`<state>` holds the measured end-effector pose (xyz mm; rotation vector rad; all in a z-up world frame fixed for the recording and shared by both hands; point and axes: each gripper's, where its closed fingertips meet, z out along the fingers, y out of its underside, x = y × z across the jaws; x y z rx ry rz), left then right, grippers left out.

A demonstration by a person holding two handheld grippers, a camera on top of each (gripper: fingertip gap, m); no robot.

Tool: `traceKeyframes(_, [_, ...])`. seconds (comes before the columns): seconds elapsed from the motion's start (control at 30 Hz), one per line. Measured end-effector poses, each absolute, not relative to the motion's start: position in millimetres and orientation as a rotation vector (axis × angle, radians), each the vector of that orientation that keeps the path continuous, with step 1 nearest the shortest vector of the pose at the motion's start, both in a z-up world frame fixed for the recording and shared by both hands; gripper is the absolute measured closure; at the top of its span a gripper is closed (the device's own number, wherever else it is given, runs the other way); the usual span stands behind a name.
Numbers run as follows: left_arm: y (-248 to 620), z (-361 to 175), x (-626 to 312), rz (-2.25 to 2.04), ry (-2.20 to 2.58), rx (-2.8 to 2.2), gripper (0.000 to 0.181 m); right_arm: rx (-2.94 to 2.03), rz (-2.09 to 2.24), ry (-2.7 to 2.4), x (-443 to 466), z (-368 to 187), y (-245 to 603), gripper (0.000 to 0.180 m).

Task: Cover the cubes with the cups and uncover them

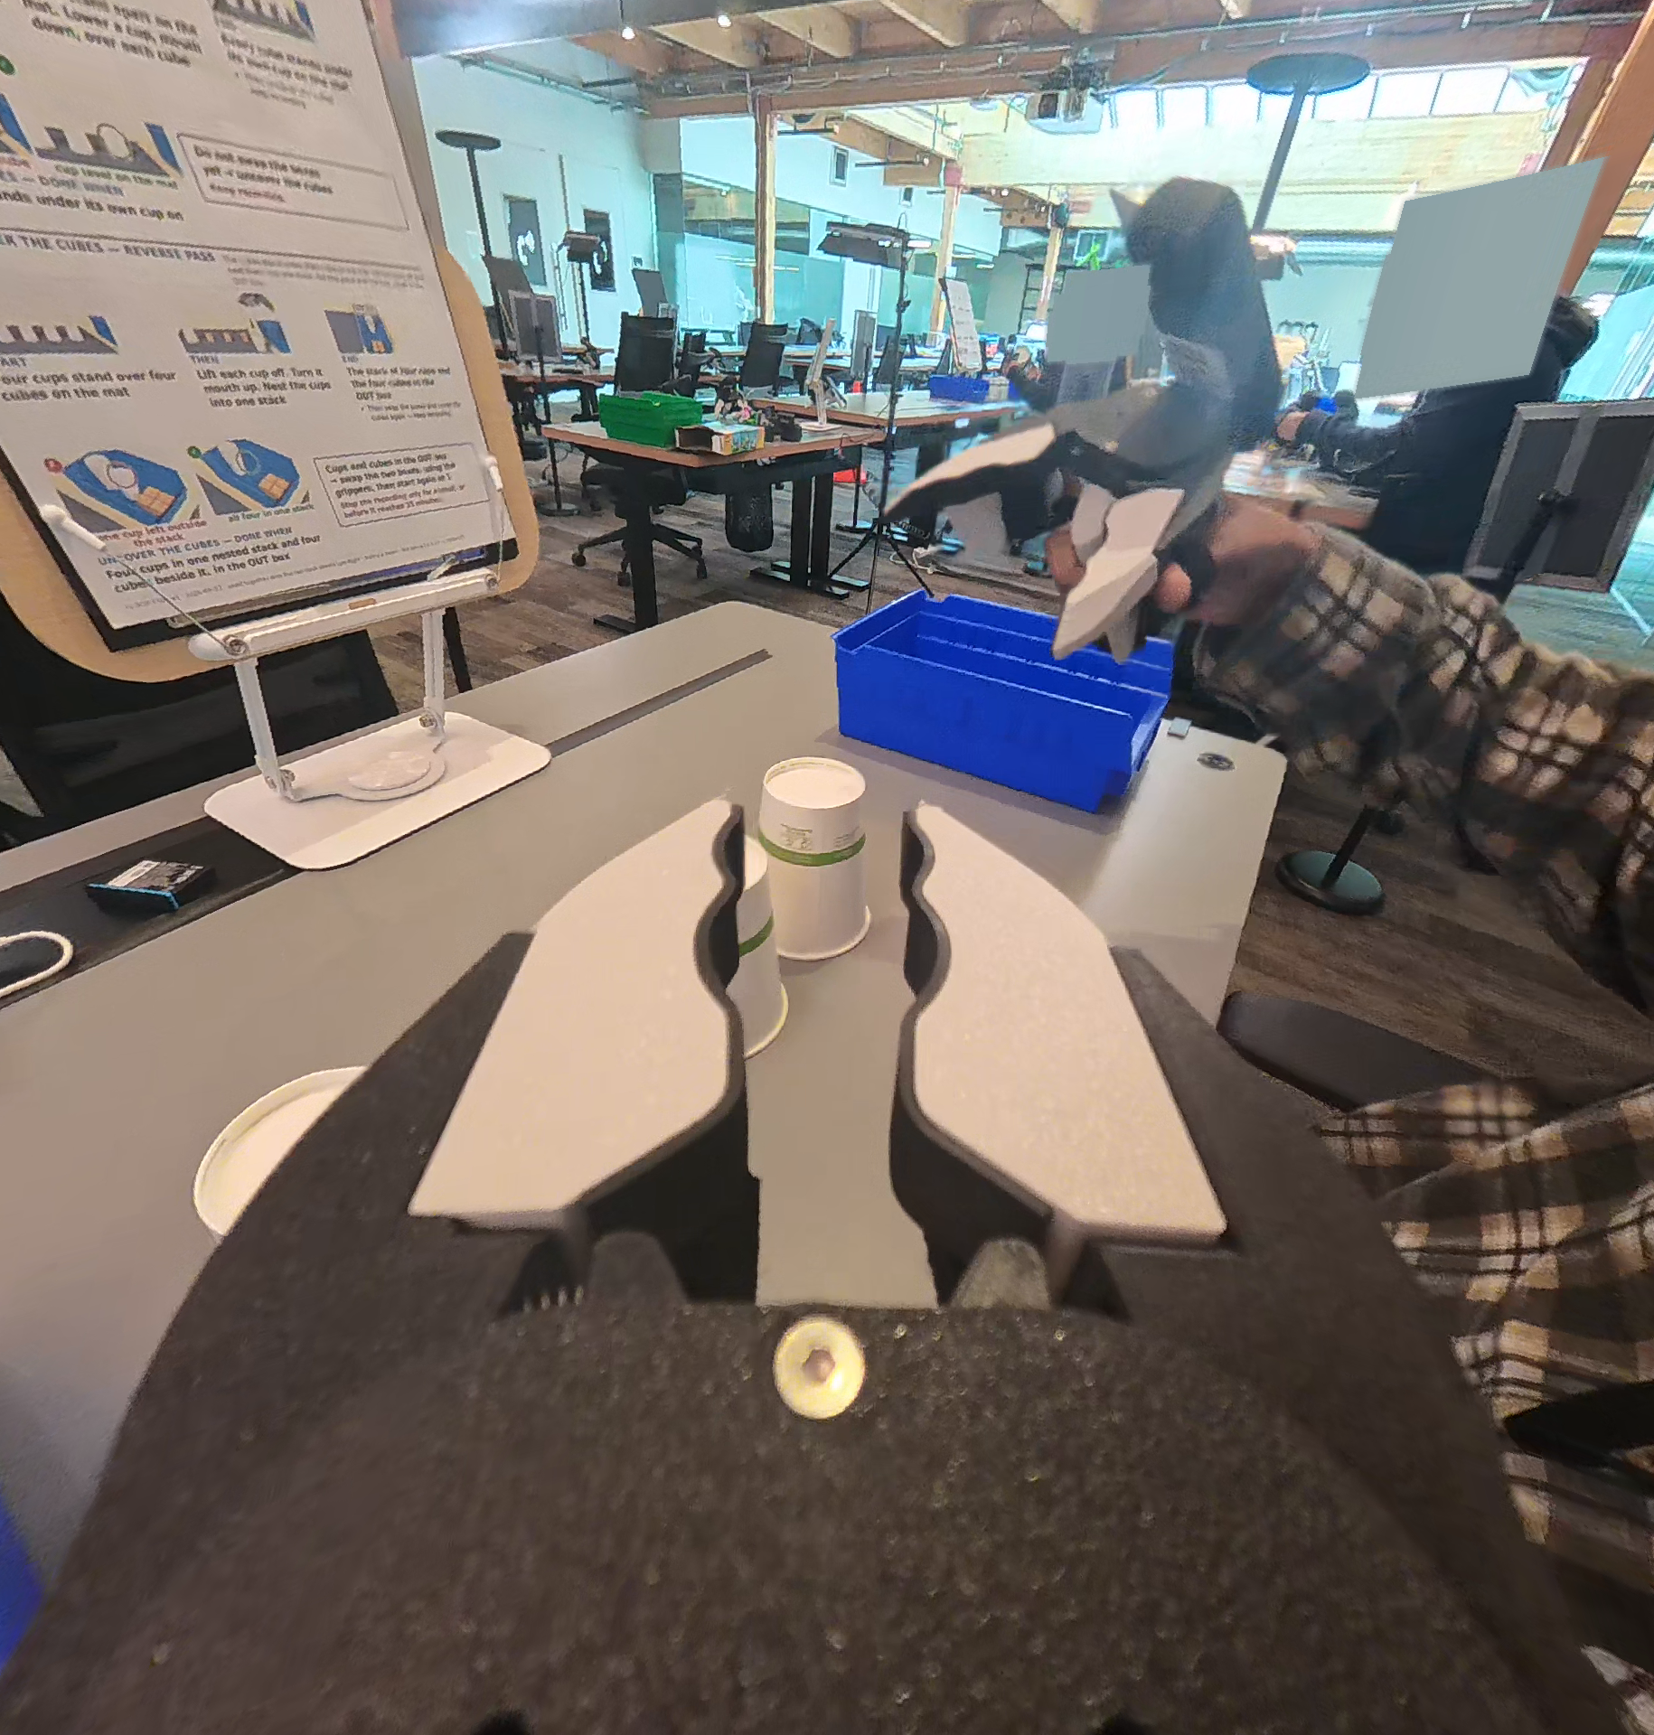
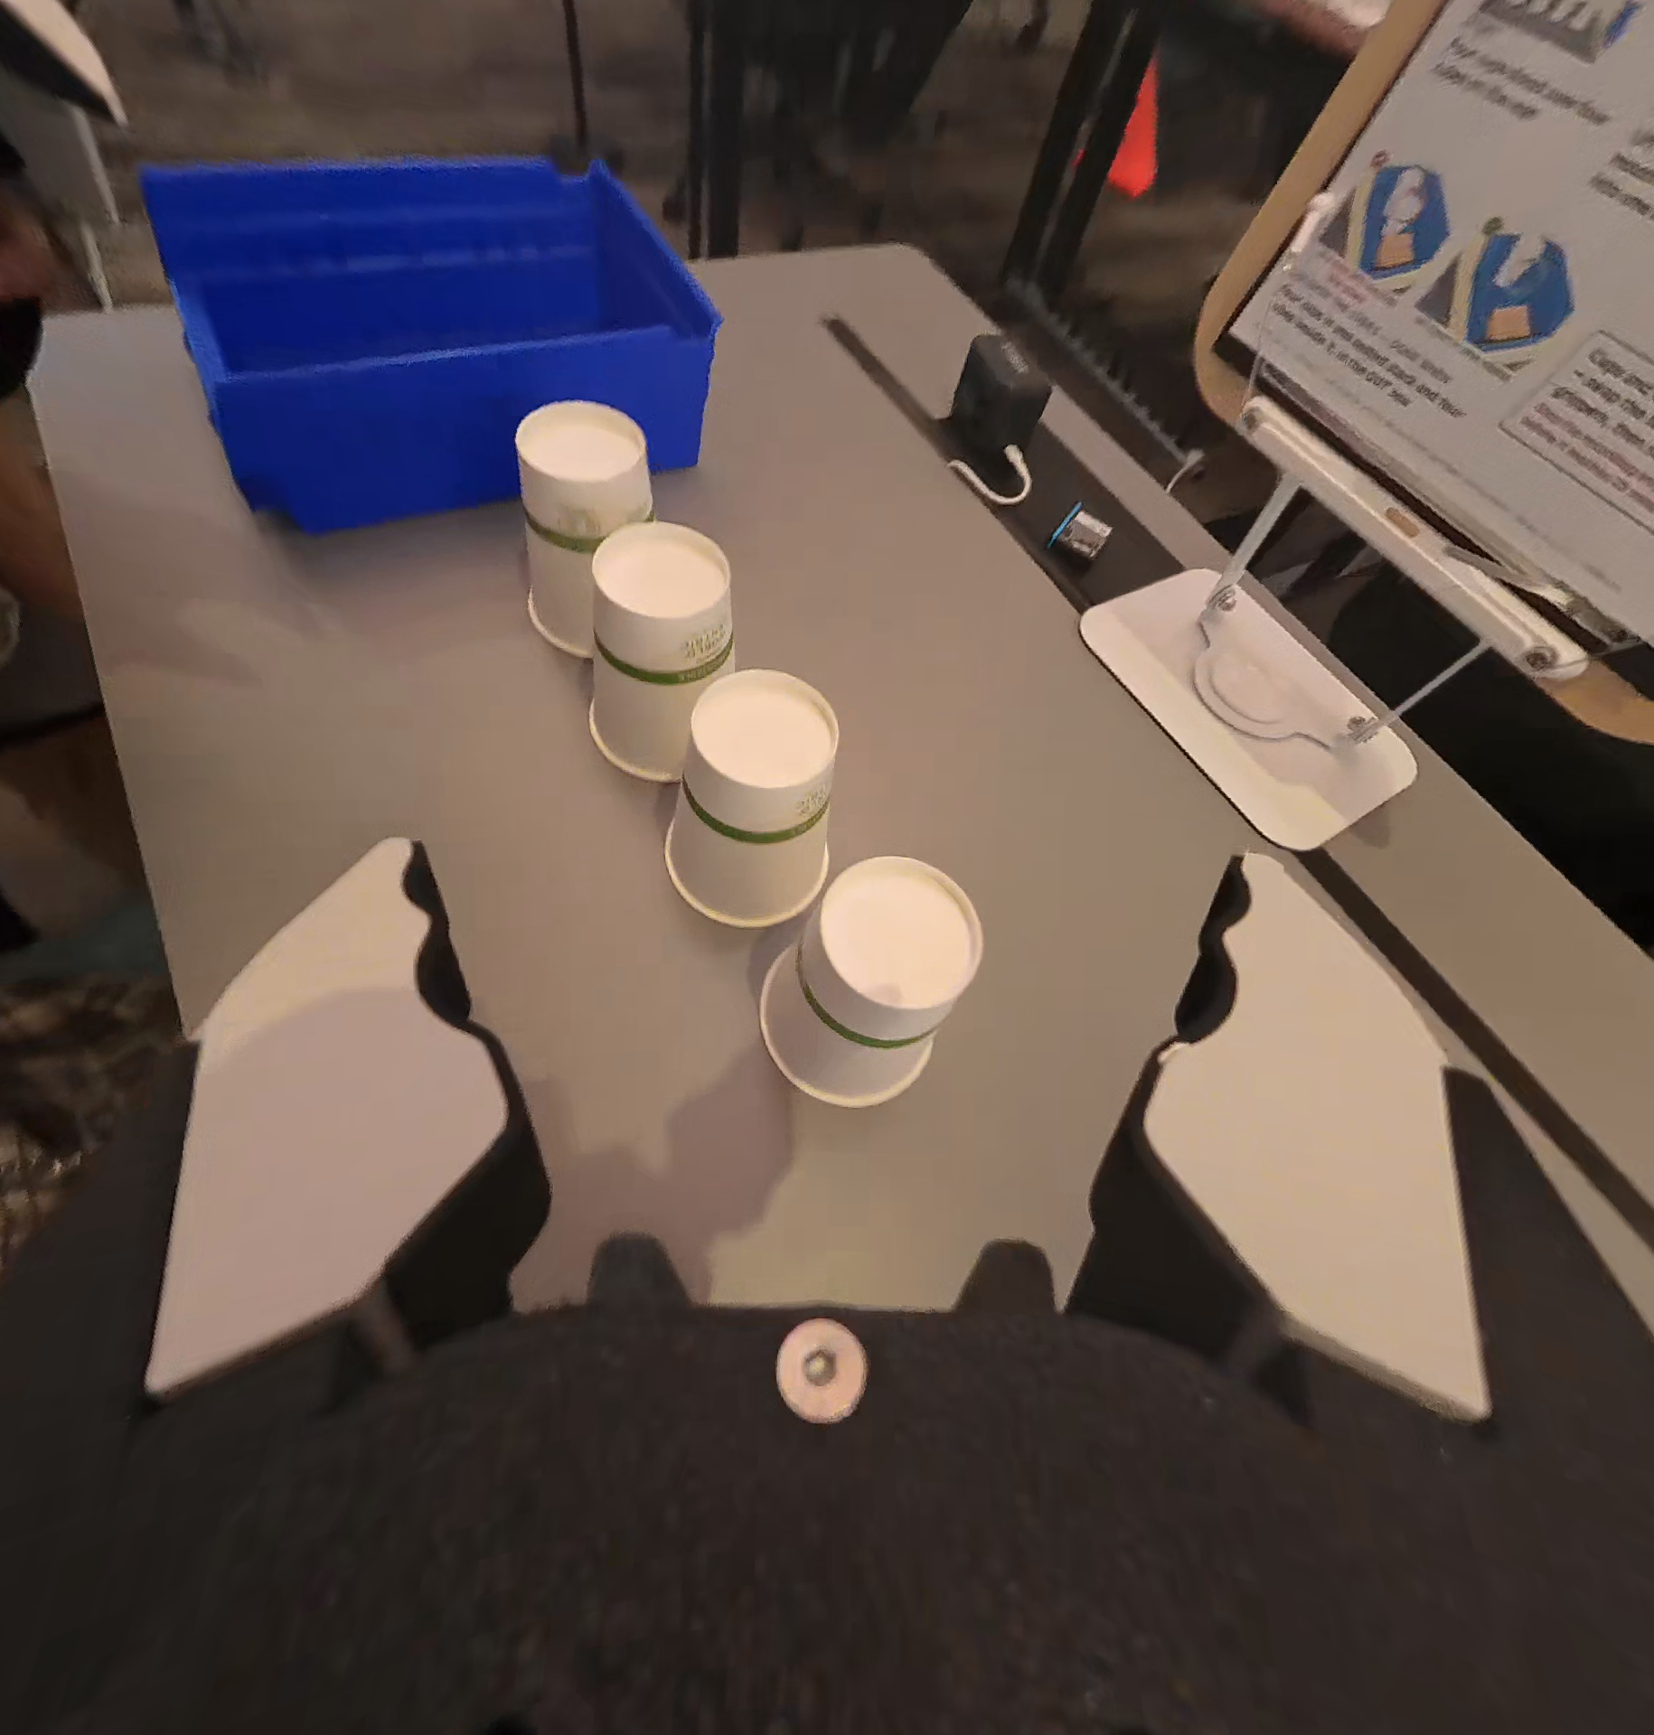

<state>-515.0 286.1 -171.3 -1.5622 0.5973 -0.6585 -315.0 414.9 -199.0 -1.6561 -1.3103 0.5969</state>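
Four white paper cups with a green band stand mouth down in a row on the grey counter (image 2: 1039,751), running away from the blue bin (image 2: 429,329) at its far end. The farthest cup (image 2: 584,507) sits just beside the bin; the second cup (image 2: 662,648), third cup (image 2: 756,798) and nearest cup (image 2: 875,981) follow in line. No cubes can be seen; whether they lie under the cups cannot be told. The right gripper (image 2: 823,901) hovers above the nearest cup, jaws wide and empty. The left gripper (image 1: 819,836) sits low along the row, jaws narrowly parted and empty, its fingers (image 1: 607,1014) hiding most of the cups. A document stand (image 2: 1255,713) is cut off at the frame edge
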Motion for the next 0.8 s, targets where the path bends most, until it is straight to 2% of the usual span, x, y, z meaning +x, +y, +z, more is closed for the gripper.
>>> traceKeyframes(0.2, [304, -185, -522, -0.666, 0.551, -1.601, 0.149, -1.617, 0.606, -1.067, -310, -220, 409, 0.034])
traceKeyframes(0.5, [328, -197, -545, -0.566, 0.445, -1.624, 0.144, -1.575, 0.509, -0.673, -266, -216, 409, 0.034])
traceKeyframes(0.8, [349, -228, -550, -0.417, 0.339, -1.742, 0.129, -1.545, 0.356, -0.393, -211, -230, 417, 0.046])
